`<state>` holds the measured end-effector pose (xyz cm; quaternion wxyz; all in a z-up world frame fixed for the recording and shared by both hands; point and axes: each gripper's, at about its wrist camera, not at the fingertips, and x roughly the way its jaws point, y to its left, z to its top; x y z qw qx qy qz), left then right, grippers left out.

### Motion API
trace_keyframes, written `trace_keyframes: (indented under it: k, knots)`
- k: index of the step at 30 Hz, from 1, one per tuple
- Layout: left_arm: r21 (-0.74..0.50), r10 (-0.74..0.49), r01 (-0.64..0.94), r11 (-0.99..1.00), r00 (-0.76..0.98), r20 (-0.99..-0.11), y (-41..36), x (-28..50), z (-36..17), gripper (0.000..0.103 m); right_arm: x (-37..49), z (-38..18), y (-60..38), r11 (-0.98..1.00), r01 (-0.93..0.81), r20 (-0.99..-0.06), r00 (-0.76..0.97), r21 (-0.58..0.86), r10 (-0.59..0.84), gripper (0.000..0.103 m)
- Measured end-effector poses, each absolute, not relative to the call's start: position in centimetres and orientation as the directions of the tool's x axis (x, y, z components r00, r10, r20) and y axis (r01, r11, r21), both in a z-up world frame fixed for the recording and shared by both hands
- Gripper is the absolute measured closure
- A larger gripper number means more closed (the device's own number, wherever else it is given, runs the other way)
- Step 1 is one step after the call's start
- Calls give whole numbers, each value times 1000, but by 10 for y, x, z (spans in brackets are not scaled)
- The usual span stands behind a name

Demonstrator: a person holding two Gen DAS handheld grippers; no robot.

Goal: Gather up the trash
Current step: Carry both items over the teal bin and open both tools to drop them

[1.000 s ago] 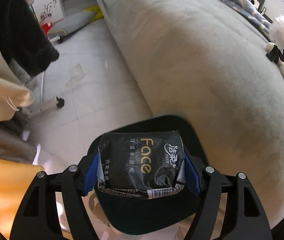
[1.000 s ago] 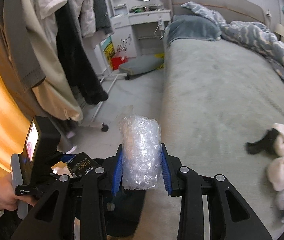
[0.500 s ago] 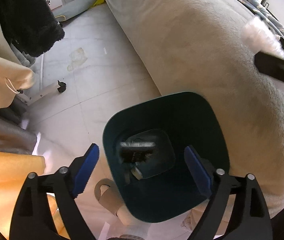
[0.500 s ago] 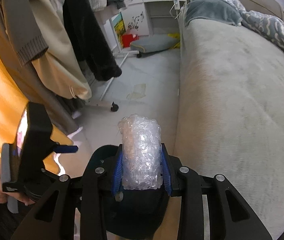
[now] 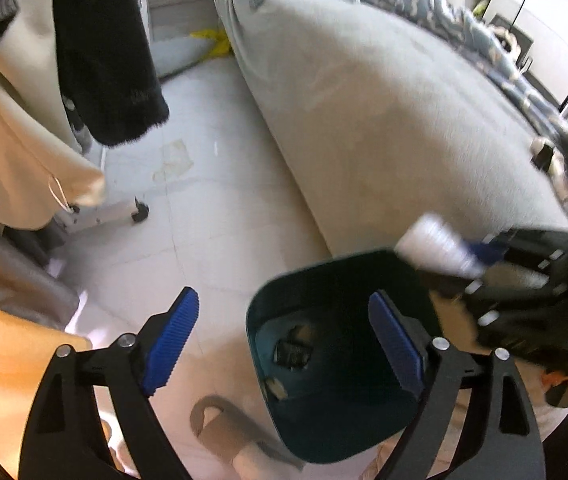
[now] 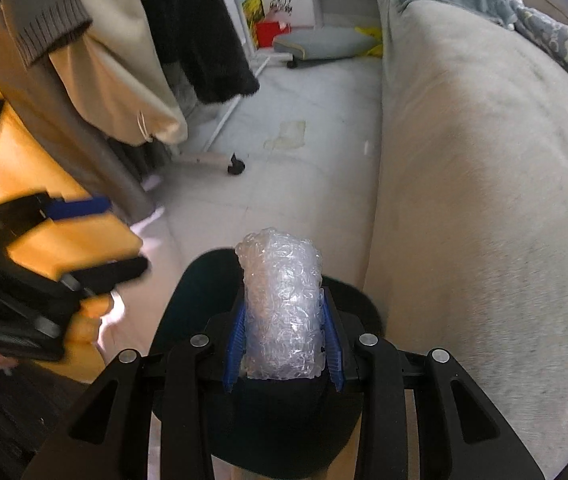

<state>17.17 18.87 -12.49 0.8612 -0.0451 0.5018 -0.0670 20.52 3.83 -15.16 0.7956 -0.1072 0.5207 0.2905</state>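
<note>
The left wrist view looks down into the dark teal bin (image 5: 326, 364) and shows what the other view hides: a dark packet (image 5: 293, 354) and a small pale scrap lying on its bottom. The left tongs (image 5: 284, 340) stand wide with nothing between their blue pads, one finger over the tiled floor (image 5: 220, 208) and the other over the bin's mouth. At the right of that view the right tongs (image 5: 480, 256) come in blurred over the bin's far rim, carrying something pale, probably the bubble wrap.

The right wrist view makes this plain: the right tongs (image 6: 284, 344) are closed on a roll of bubble wrap (image 6: 282, 308), which stands upright between the pads directly above the bin (image 6: 188, 304). The bin sits on the floor just beside the bed (image 6: 484, 184). The left tongs (image 6: 80, 240) appear blurred at the left edge, pointing inward, well apart from the roll. Hanging clothes (image 6: 132, 60) fill the upper left.
</note>
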Motion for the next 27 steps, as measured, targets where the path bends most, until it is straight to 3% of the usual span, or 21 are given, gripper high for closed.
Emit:
trace_keyframes:
  k: [14, 20, 23, 25, 27]
  knots:
    - [-206, -209, 81, 975, 645, -735, 208, 167, -87, 30, 192, -204, 63, 775, -620, -952, 149, 121, 268, 68]
    - [-228, -218, 76, 971, 685, -695, 209, 165, -72, 31, 184, -218, 68, 762, -636, -965, 103, 121, 240, 67]
    - [-224, -218, 83, 971, 689, -691, 205, 166, -67, 31, 180, -221, 66, 757, -641, -969, 86, 123, 230, 62]
    - [-208, -210, 90, 974, 697, -685, 201, 166, -65, 31, 179, -220, 63, 757, -641, -970, 79, 127, 230, 49]
    - [-196, -206, 98, 976, 708, -675, 200, 165, -62, 31, 179, -219, 61, 756, -642, -970, 75, 130, 231, 45]
